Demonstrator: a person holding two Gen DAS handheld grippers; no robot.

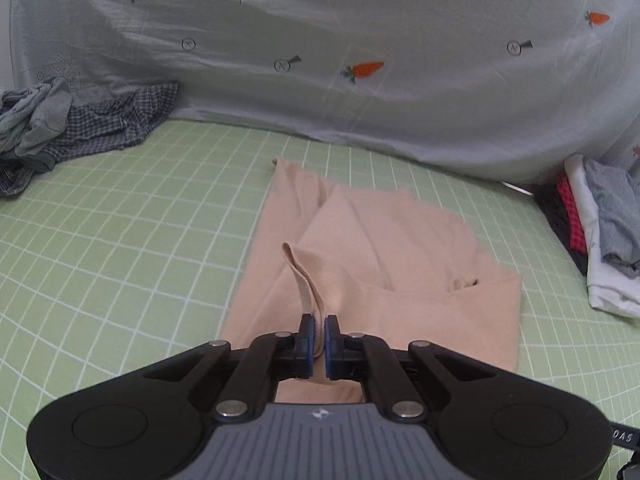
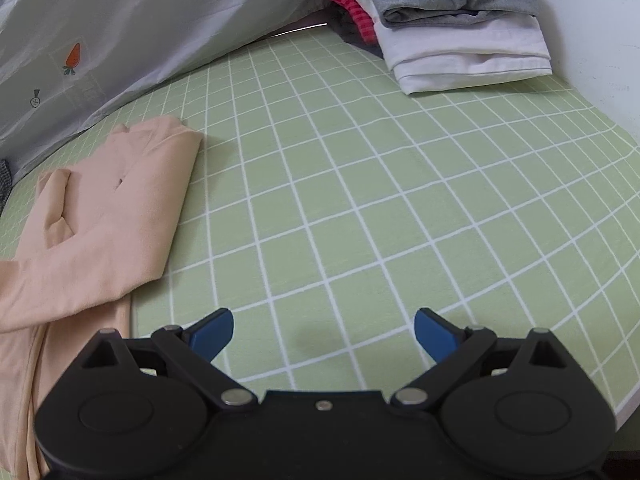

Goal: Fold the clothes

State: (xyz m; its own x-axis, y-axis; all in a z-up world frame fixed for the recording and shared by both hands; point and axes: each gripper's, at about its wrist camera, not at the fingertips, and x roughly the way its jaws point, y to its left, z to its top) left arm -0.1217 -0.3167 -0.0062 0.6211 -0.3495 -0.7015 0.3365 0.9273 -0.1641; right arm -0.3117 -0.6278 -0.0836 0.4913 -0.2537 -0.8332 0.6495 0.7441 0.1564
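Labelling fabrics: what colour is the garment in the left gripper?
Plain peach garment; clearest in left wrist view.

Green white-gridded bedsheet (image 2: pixel 360 200) spread across the bed, pale grey carrot-print sheet (image 1: pixel 360 20) hanging along its far edge, plain white wall (image 2: pixel 592 20) at the right

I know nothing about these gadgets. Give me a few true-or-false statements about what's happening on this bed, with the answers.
1. The left gripper is pinching a fold of the peach garment. True.
2. The right gripper is holding a sock. False: its jaws stand open with nothing between them, over the green checked sheet.
3. A stack of folded clothes has a grey piece on top. True.
4. The pale cloth behind the bed is printed with strawberries. False: carrots.
5. A crumpled heap of clothes lies to the left in the left wrist view. True.
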